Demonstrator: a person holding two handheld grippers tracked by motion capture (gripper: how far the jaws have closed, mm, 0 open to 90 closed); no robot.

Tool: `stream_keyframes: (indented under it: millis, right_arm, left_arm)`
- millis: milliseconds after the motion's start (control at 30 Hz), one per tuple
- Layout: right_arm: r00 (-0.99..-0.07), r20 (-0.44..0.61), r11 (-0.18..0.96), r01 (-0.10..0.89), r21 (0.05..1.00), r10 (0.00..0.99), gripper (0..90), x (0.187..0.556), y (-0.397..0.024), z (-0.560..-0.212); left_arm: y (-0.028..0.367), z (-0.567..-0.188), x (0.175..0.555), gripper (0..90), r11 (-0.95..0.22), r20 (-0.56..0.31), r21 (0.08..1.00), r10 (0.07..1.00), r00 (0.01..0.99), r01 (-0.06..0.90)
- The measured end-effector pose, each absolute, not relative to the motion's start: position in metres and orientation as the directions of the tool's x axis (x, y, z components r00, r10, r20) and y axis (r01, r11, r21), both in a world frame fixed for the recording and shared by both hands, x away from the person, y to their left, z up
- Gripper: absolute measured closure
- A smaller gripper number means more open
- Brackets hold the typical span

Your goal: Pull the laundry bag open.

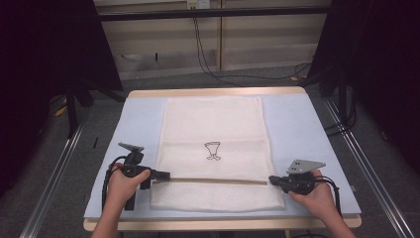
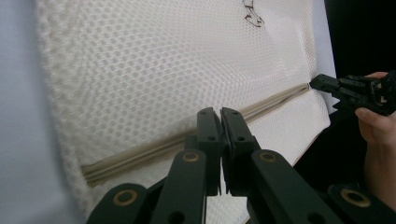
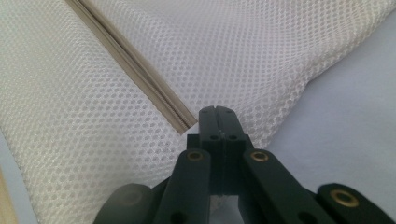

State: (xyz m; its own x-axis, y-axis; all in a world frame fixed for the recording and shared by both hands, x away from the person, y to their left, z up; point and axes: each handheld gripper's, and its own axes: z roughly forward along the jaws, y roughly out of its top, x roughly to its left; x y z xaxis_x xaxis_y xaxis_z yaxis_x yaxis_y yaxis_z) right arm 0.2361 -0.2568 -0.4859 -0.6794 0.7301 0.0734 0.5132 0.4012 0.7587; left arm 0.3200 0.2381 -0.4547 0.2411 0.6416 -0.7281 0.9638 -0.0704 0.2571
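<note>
Both tongs are clenched. The left gripper (image 1: pixel 166 175) is pinched at the zipper (image 1: pixel 213 180) near its left end; the right gripper (image 1: pixel 272 180) pinches the zipper's right end. The mesh bag (image 1: pixel 214 148) lies flat mid-table, its long axis running away from the person, zipper crosswise near the close edge. Bare blue mat (image 1: pixel 302 134) flanks the bag on both sides.

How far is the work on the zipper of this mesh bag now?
Done: the mesh bag lies flat on the table. In hand: both grippers are shut at the zipper, the right gripper at its right end and the left gripper near its left end. Left: probably the pull along the zipper; whether it is open or closed, I cannot tell.
</note>
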Motion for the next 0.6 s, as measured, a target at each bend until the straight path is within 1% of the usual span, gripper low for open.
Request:
stream_keyframes:
  millis: [133, 267, 533, 600]
  right_arm:
    - [-0.681, 0.076, 0.4, 0.513, 0.759, 0.729, 90.0, 0.236, -0.257, -0.486]
    - [-0.68, 0.076, 0.4, 0.514, 0.759, 0.729, 90.0, 0.236, -0.257, -0.486]
    - [-0.68, 0.074, 0.402, 0.513, 0.758, 0.729, 90.0, 0.235, -0.256, -0.486]
    - [-0.68, 0.073, 0.403, 0.513, 0.758, 0.729, 90.0, 0.235, -0.256, -0.486]
  left_arm:
    - [0.247, -0.456, 0.319, 87.4, -0.058, -0.726, 0.262, 0.645, 0.237, 0.963]
    - [0.258, -0.455, 0.317, 87.3, -0.044, -0.706, 0.269, 0.67, 0.228, 0.962]
    - [0.279, -0.462, 0.316, 87.3, -0.005, -0.716, 0.247, 0.673, 0.186, 0.969]
    - [0.284, -0.463, 0.316, 87.3, -0.003, -0.701, 0.243, 0.691, 0.178, 0.97]
